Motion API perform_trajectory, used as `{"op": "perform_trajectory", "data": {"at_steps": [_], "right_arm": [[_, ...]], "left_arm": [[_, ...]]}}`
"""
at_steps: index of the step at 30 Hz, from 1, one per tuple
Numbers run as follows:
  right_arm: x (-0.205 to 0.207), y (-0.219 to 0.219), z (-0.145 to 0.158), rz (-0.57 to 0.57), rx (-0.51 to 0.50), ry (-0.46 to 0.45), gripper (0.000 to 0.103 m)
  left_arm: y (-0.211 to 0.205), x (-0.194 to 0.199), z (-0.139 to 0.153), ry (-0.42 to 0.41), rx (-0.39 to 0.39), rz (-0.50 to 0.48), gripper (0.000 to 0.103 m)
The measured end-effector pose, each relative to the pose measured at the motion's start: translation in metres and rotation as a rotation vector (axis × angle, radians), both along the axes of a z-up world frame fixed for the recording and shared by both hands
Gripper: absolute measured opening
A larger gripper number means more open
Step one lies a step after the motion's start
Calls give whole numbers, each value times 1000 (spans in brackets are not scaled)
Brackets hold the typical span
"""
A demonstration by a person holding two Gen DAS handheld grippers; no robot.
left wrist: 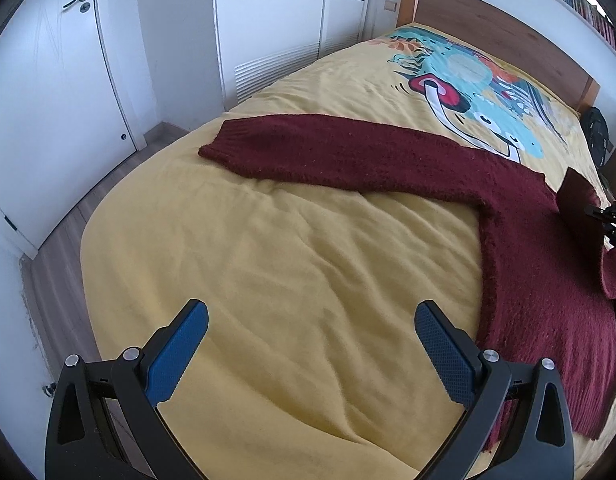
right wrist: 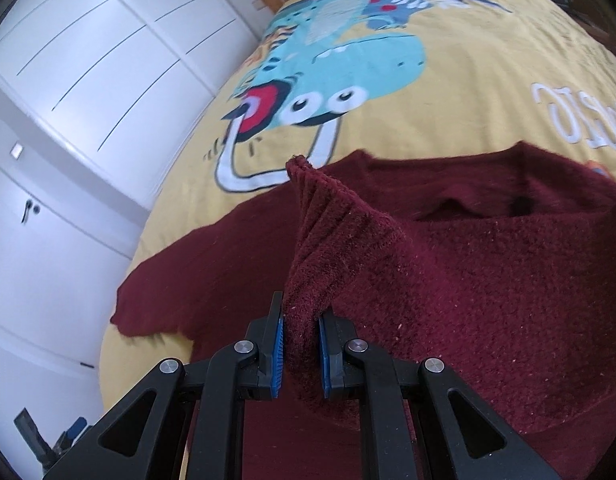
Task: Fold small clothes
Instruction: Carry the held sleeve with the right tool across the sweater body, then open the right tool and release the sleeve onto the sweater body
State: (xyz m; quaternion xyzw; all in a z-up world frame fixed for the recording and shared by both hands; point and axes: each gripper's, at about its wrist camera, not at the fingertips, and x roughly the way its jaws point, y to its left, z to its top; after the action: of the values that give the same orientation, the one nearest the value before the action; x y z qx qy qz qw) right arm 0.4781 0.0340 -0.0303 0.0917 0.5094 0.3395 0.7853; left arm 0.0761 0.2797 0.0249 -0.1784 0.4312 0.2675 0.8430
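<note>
Early in the fold, by the look of it. Your fuzzy dark-red knitted sweater (left wrist: 539, 248) lies on the bed with the yellow cartoon-print cover (left wrist: 288, 260), body flat, one long sleeve (left wrist: 327, 152) stretched straight out across the cover toward the white wardrobe doors (left wrist: 268, 28), untouched. Your right tool (right wrist: 300, 344) is clamped on the ribbed cuff of the other sleeve (right wrist: 327, 232), blue pads (right wrist: 278, 356) pressing the knit from both sides, the cuff standing up in a ridge over the sweater's chest, neck opening (right wrist: 519, 204) just beyond it. So one sleeve is mid-carry across the body and not yet laid down. Judged from that, what's left for you: set this sleeve flat, bring the outstretched sleeve in, then fold the body. Your left tool (left wrist: 311, 356) stands wide apart, nothing between its pads, hanging over bare yellow cover just beside the sweater's hem edge, apart from the knit. View differences: the left wrist camera gives you the whole outstretched sleeve and its cuff, the hem side of the body, the wooden headboard (left wrist: 499, 28), and only a sliver of the right tool with the lifted knit at the far right edge. The right wrist camera gives you the grip itself, the collar and chest, but cuts the far sleeve's cuff and shows nothing of the left tool.
</note>
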Motion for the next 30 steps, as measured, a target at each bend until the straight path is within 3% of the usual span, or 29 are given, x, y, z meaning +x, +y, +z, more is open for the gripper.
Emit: {"op": "perform_trajectory", "data": {"at_steps": [7, 20, 30], "right_arm": [[-13, 27, -15, 42, -4, 18, 16], [-41, 60, -62, 100, -122, 61, 22], [-65, 85, -59, 194, -138, 44, 25]], "left_arm": [[3, -4, -5, 15, -2, 11, 102], [0, -2, -6, 13, 18, -5, 102], [-3, -5, -10, 16, -7, -7, 102]]}}
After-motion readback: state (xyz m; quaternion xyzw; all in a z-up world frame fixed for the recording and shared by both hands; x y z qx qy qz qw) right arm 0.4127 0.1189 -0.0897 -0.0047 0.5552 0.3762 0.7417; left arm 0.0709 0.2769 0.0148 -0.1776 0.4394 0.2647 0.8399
